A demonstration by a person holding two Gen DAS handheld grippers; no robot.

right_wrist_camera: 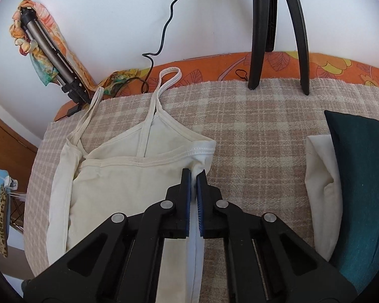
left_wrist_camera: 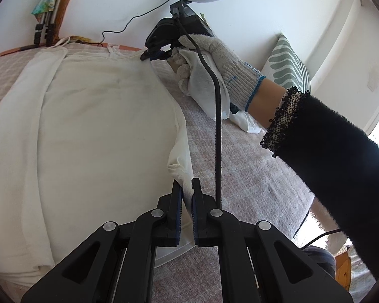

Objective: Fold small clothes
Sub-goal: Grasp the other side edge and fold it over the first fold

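The cream camisole [right_wrist_camera: 118, 184] lies on the checked blanket [right_wrist_camera: 265, 126], its left side already folded in. Left gripper [left_wrist_camera: 187, 189] and right gripper [right_wrist_camera: 194, 174] each clench its right edge; further folding remains.

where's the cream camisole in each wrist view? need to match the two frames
Left wrist: cream camisole fills left and centre, its right edge pinched in the left gripper.
Right wrist: camisole lower left, straps toward the wall, its top right corner pinched in the right gripper.
Shared landmark: the plaid blanket under it.
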